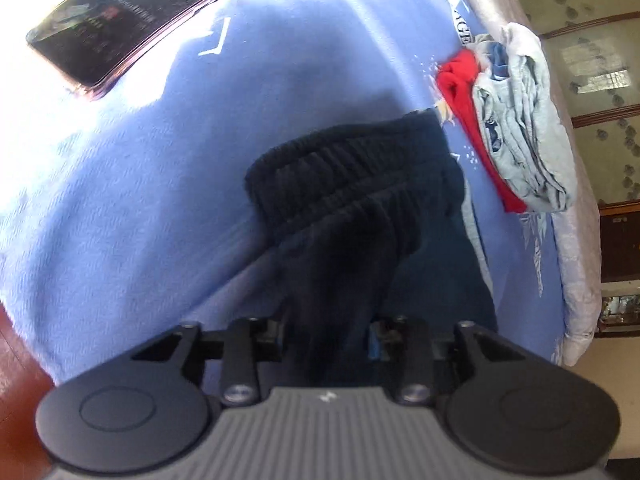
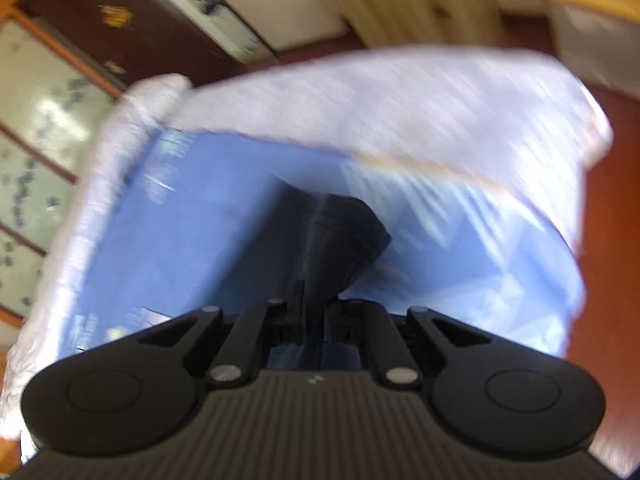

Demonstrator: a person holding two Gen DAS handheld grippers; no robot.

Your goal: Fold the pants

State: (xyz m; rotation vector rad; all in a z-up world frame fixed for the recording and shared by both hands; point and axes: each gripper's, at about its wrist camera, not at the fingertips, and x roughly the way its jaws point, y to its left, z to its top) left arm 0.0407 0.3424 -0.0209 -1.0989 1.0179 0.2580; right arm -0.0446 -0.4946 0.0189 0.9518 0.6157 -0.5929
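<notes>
Pants [image 1: 360, 208]: dark navy, elastic waistband, lying on blue bedsheet [image 1: 120, 200], both ends pinched. L gripper [image 1: 332, 320]: fingers clamped on a bunch of dark fabric w/ the ribbed waistband just ahead. R gripper [image 2: 316, 312]: fingers closed tight on a narrower fold, prob. the leg/hem end; view blurred, so exact spot unclear. Beyond, left view: phone [image 1: 132, 28] on sheet, well apart; pile of red & grey clothes [image 1: 516, 132] near bed edge, beside waistband. Step in hand, judged: carrying cloth across for a fold. Do well: keep both grips level, cloth taut, edges matched, clear of pile before letting go.
</notes>
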